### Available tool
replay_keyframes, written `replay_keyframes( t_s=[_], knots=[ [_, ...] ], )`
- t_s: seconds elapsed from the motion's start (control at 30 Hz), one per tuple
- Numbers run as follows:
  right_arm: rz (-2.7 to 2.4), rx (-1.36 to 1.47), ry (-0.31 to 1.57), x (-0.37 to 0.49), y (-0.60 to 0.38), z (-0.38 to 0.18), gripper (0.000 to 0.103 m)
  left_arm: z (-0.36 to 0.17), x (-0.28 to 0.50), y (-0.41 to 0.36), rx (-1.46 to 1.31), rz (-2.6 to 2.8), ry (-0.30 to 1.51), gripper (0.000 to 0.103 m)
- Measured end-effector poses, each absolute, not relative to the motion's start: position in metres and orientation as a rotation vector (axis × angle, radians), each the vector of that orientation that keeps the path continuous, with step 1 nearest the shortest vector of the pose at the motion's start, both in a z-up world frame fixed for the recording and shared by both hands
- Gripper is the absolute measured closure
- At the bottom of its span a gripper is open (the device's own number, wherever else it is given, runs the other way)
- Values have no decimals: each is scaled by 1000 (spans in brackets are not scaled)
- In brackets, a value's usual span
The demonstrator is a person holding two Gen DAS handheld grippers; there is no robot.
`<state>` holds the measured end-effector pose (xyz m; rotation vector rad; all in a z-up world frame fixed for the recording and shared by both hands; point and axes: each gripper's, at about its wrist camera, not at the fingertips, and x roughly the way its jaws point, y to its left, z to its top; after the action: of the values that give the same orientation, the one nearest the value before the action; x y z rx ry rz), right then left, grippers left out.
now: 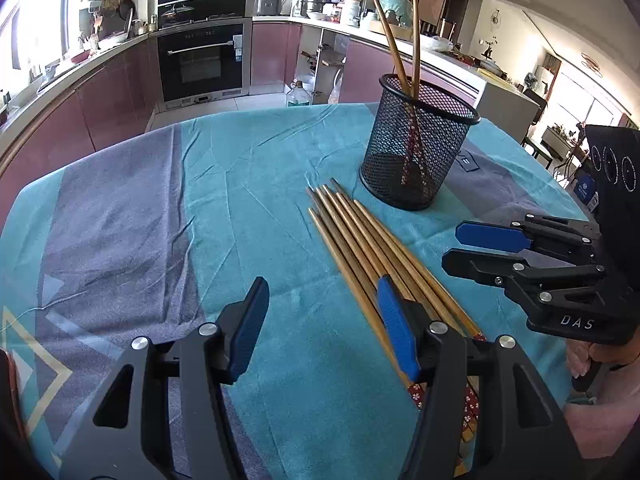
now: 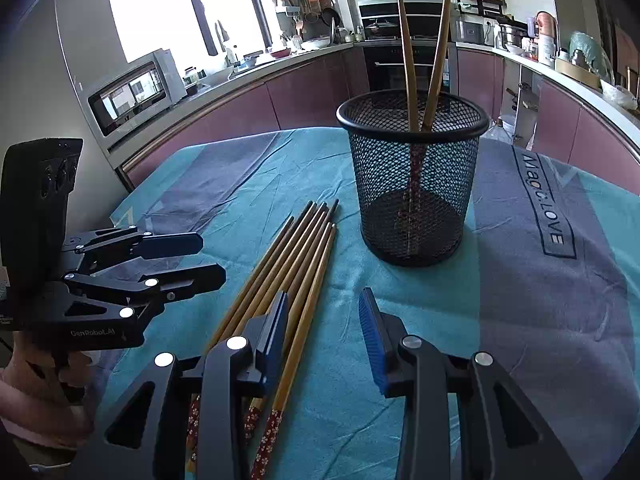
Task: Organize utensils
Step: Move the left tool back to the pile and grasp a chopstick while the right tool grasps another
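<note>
- Right now I have both grippers low over the table, which is covered by a teal and grey cloth [image 1: 248,184].
- My left gripper [image 1: 320,328] stands with its blue pads apart and nothing between them; its right finger hangs over the loose chopsticks [image 1: 360,236], though I cannot tell if it touches them.
- My right gripper [image 2: 324,336] is parted more narrowly, also empty; its left finger sits over the same bundle, and only bare cloth shows in the gap.
- I see the loose chopsticks lying side by side on the cloth, tips pointing toward the black mesh cup [image 2: 412,176], patterned red ends nearest me.
- I count two chopsticks [image 2: 424,52] standing in the mesh cup, leaning apart above the rim.
- From the right wrist view, I see a hand [image 2: 44,392] gripping the left tool's handle.
</note>
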<state>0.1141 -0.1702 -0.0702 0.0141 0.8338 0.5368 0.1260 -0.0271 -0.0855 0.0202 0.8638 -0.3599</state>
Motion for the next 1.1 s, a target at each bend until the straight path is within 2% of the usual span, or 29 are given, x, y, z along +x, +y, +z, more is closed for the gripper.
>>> replay_keyframes(
  t_s=[0.87, 1.1],
  knots=[
    [496, -58, 894, 112, -156, -90, 76, -105, 124, -49, 106, -357, 917, 54],
    [476, -89, 891, 116, -151, -91, 78, -106, 132, -53, 115, -344, 917, 60]
  ],
)
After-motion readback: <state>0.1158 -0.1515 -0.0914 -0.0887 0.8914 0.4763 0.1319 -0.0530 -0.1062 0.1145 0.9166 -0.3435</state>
